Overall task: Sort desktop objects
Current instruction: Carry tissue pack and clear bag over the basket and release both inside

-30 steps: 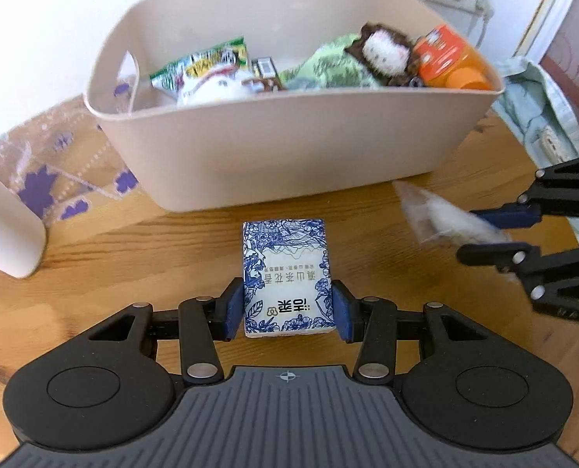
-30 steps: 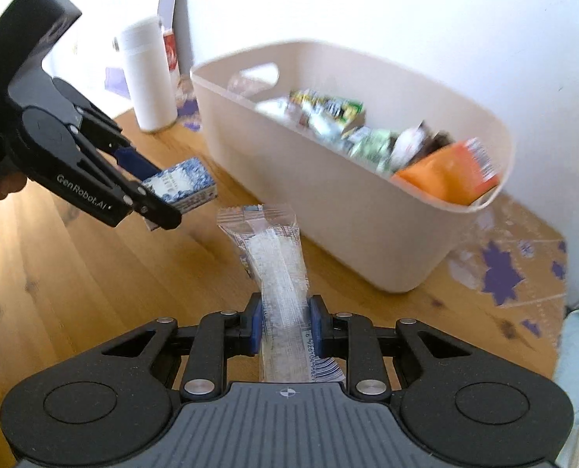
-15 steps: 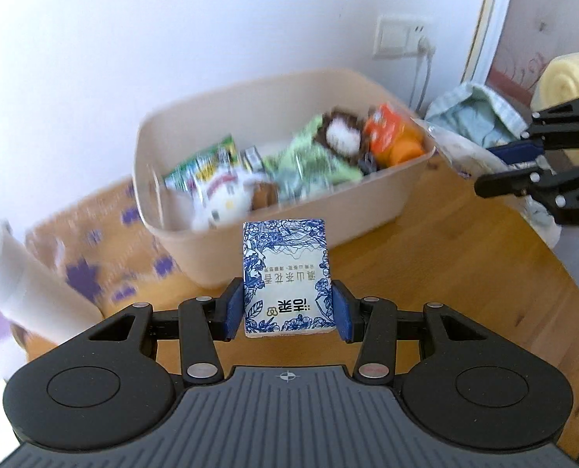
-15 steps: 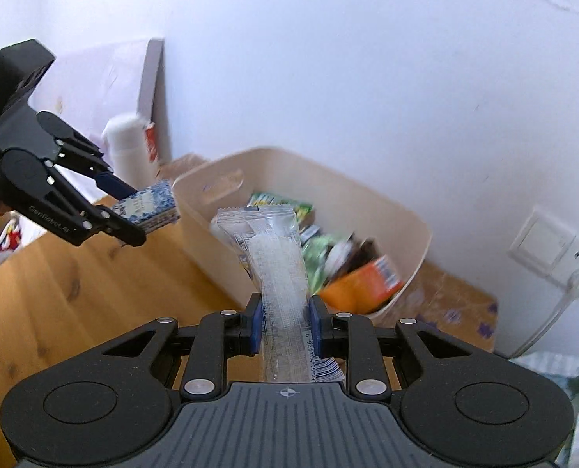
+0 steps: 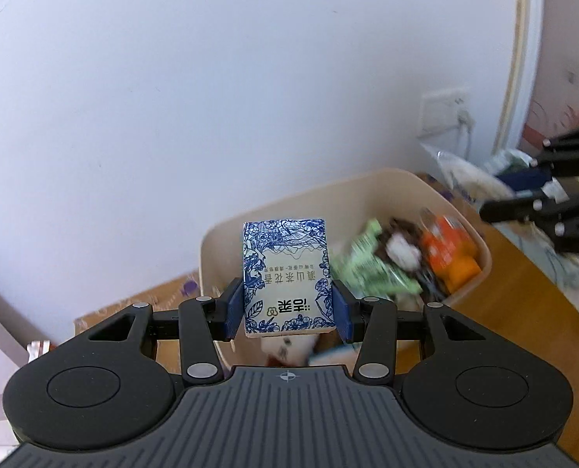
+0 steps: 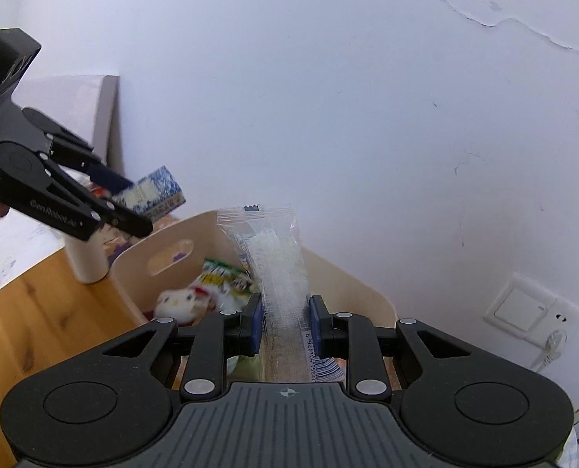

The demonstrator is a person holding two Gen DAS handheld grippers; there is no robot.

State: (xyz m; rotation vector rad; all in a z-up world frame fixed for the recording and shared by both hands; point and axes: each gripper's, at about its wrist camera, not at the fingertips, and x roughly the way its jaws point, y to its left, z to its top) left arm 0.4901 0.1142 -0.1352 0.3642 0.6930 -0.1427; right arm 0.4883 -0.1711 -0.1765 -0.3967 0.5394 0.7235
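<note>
2 items in transit, both lifted off the table (image 5: 523,312) since 1 s ago.

Item 1: blue-and-white floral packet (image 5: 287,277). Clamped between the pads of the left hand-held gripper (image 5: 288,306), centre of the left wrist frame. Formerly low over the wood in front of the bin; now raised, with the beige bin (image 5: 227,241) showing behind and below it. In the right wrist view the same packet (image 6: 153,195) appears at centre left, above the bin's near end.

Item 2: clear plastic sachet (image 6: 275,269), long, barcode at its lower end. Clamped upright in the right hand-held gripper (image 6: 285,321), centre of the right wrist frame, its top edge against the white wall (image 6: 367,117), bin rim (image 6: 351,277) directly behind.

Bin contents, blurred: green wrappers (image 5: 371,269), orange pouch (image 5: 449,257), white plush-like item (image 6: 180,300).

Assessment: carry phase nearly complete; both loads appear positioned over or close to the bin opening. Release likely next; the packet's overlap with the opening cannot be confirmed.
</note>
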